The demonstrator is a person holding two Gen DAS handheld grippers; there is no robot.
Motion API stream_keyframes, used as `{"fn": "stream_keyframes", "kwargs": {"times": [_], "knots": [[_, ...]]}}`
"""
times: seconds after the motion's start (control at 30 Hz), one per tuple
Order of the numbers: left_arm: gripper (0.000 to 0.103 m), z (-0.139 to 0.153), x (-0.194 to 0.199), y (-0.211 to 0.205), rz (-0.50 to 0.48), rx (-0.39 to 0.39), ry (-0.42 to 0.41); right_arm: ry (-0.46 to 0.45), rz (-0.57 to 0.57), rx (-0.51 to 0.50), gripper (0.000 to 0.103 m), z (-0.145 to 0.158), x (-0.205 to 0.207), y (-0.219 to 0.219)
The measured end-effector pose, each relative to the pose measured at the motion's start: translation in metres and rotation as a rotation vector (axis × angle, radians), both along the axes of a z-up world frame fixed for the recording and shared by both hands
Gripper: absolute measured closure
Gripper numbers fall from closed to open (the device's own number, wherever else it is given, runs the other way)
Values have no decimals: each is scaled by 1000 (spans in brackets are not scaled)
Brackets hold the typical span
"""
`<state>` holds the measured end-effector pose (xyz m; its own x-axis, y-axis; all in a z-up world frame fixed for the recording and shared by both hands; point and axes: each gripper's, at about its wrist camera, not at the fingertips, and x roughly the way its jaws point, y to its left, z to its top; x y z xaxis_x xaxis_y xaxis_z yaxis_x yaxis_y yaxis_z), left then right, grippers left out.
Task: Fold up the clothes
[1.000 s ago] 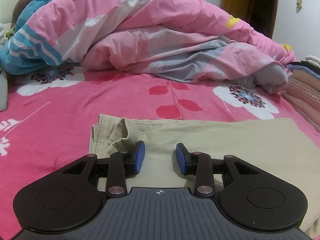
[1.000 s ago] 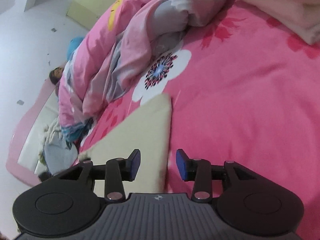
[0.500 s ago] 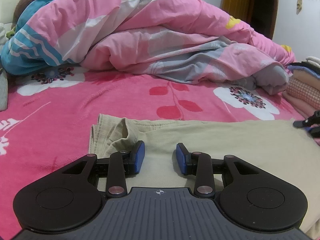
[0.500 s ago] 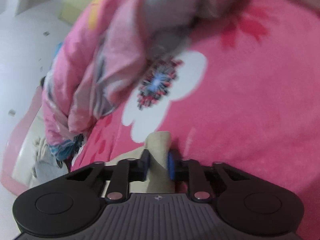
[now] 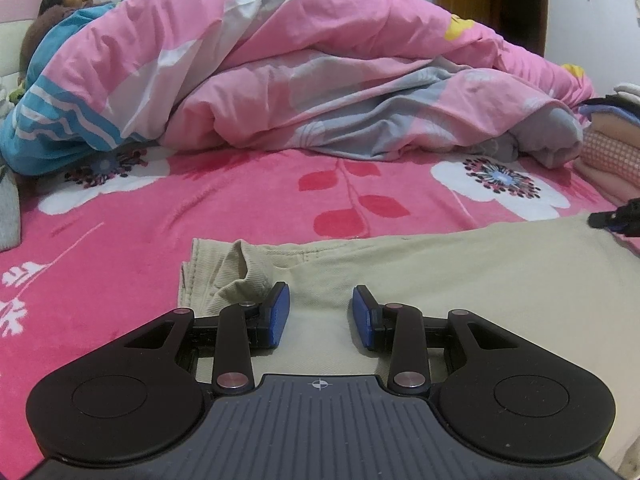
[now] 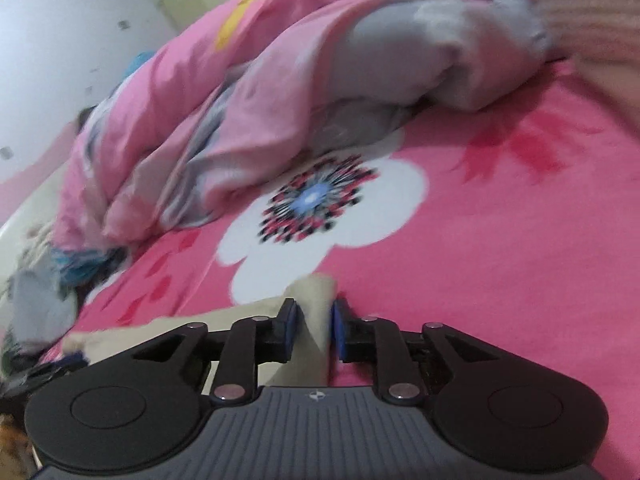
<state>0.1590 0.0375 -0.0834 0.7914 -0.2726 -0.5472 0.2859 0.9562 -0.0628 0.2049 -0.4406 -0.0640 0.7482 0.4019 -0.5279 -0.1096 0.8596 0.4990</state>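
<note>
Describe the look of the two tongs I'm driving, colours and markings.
Both match: left tongs and right tongs have blue pads on black link arms with silver pivot pins, two round black housings, and a ribbed grey body bearing a small crosshair mark. No cables or sleeves show.

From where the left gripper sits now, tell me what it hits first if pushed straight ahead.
The left gripper, jaws apart, points down onto the beige trousers; it would likely meet that cloth first, near the crumpled waistband, well before the pink duvet.
</note>
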Motion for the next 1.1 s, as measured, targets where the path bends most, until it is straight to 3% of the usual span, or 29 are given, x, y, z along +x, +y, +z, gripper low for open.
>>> {"fn": "stream_keyframes", "kwargs": {"times": [0.1,0.17,0.37,0.43,0.57,0.6,0.67,0.7,0.8,0.93,1.1], "knots": [[69,0,0,0,1,-6,1,-36,-11,61,80,18,-32,-14],[69,0,0,1,1,-9,1,-79,54,72,80,33,-60,-11],[69,0,0,0,4,-8,2,22,230,-286,82,21,-115,48],[68,2,0,-1,7,4,3,11,242,-391,83,9,-124,59],[64,22,-15,2,3,23,-12,9,124,-411,81,32,-131,65],[62,30,-26,10,6,-12,-32,-18,98,-391,81,39,-138,64],[40,44,-52,32,21,-116,-77,-68,32,-320,80,51,-154,57],[37,47,-65,44,35,-177,-74,-80,-5,-281,78,52,-162,52],[35,43,-97,75,85,-352,6,-68,-137,-126,71,41,-171,27],[35,20,-129,98,160,-514,114,36,-252,139,70,-2,-167,-3],[35,-9,-136,112,265,-659,181,35,-290,259,69,-22,-167,-17]]}}
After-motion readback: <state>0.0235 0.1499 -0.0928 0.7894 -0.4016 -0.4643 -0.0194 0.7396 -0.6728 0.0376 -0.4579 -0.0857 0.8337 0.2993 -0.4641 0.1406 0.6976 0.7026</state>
